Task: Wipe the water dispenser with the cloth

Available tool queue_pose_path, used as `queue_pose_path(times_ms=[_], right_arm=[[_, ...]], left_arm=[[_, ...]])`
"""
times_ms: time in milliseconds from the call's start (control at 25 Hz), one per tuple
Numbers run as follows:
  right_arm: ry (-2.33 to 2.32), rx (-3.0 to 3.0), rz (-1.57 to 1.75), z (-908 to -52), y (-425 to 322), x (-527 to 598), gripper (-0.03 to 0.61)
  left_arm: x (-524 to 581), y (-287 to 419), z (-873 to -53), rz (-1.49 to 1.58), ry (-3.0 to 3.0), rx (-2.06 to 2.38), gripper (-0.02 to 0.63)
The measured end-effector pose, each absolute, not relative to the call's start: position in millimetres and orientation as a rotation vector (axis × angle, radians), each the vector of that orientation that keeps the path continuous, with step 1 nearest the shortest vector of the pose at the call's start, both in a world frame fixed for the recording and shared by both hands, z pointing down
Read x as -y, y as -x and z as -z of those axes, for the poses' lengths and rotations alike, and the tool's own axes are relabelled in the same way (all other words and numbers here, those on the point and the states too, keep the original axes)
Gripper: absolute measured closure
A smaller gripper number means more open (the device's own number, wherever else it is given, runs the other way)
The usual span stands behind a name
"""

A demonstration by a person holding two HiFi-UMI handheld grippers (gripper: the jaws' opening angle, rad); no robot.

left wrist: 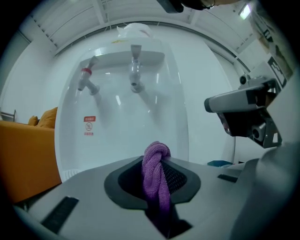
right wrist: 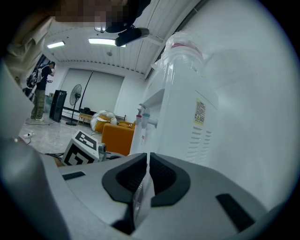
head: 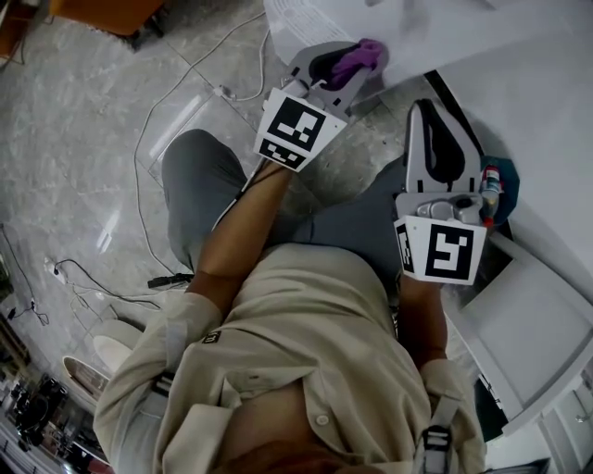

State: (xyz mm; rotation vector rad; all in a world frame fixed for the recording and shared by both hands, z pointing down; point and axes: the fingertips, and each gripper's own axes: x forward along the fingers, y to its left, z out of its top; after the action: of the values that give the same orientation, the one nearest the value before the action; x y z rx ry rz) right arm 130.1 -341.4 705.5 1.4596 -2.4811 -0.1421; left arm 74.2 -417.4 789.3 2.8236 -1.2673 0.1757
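- Left gripper (left wrist: 157,159) (head: 347,65): jaws clamped on a purple cloth (left wrist: 157,173) (head: 357,57), twisted into a rope with a knot-like bulge poking out past the tips.
- Right gripper (right wrist: 146,164) (head: 434,116): jaws drawn together, only a thin slit between the black pads.
- Just beyond the cloth, filling the left gripper view: the rounded white front of the water dispenser (left wrist: 122,112) (head: 315,23); possibly touching it, though contact cannot be made out.
- High on that front, two taps side by side: one with a red collar (left wrist: 86,79) on the left, a plain one (left wrist: 136,70) to its right; lower left, a small red warning sticker (left wrist: 89,125).
- To the right of the left gripper, apart from it: the right gripper's grey body (left wrist: 248,112), aimed along the dispenser's side.
- From the right gripper view: the dispenser's side panel (right wrist: 183,112) with a yellow label (right wrist: 200,112) above vent slots, and a clear bottle (right wrist: 180,44) standing on top.
- Near left of that view: the left gripper's marker cube (right wrist: 84,147).
- Beside the dispenser, further left: an orange sofa (left wrist: 23,154) (right wrist: 115,133).
- Far off: a standing fan (right wrist: 75,101) on a pale marbled floor (head: 83,139), with cables (head: 157,111) trailing across it.
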Motion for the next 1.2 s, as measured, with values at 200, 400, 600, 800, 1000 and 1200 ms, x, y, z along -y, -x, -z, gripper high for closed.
queue_pose_path(times_ms=[200,400,600,800,1000,1200], right_arm=[[-1.483,2.463,0.161,-699,-144,340,0.551],[-1.544,2.435,0.191,-683,-165,339,0.551],[-1.604,2.405,0.22,-668,-190,337,0.551],[-1.64,2.387,0.218,-664,-204,335,0.551],[-1.646,2.388,0.215,-664,-207,338,0.551],[-1.632,2.407,0.213,-662,-199,342,0.551]], left_arm=[[456,-26,-771,-0.047,-2.708,1.428,0.531],[490,22,-744,0.108,-2.598,1.584,0.531],[499,17,-725,0.134,-2.618,1.6,0.531],[490,-15,-715,0.133,-2.653,1.542,0.537],[478,-35,-709,0.116,-2.695,1.486,0.537],[448,-74,-692,0.16,-2.806,1.344,0.537]])
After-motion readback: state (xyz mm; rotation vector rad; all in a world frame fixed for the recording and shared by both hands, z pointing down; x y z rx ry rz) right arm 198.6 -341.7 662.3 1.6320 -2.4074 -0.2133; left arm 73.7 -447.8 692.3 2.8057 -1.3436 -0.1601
